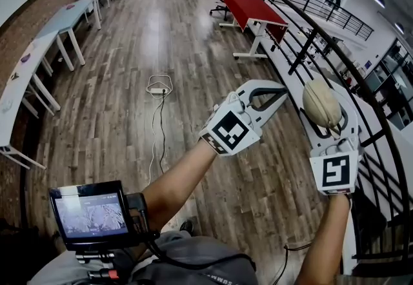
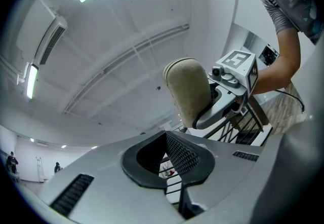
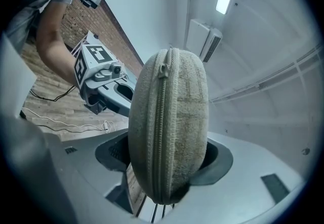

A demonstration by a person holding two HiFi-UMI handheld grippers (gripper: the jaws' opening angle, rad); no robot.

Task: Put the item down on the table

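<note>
Right gripper [image 1: 329,124] is up in the air, pinching the pouch [image 3: 172,121] by its lower half, out at 3 o'clock in the head view. Left gripper [image 1: 266,95] sits just beside it at 1 o'clock, jaws slightly parted, nothing in them.

Big worry: no table lies under that pouch. It hangs over bare floor [image 1: 129,84], right by the railing [image 1: 335,64]. A release here drops it, maybe past the rail. The tables are well apart: white ones [image 1: 39,58] at 9 to 11 o'clock, a red one [image 1: 251,9] at 12.

The pouch is round, beige, fuzzy cloth, with the zipper seam up its near edge and the pull near the top. I'd judge it soft and curved enough to squirm out of a light pinch.
</note>
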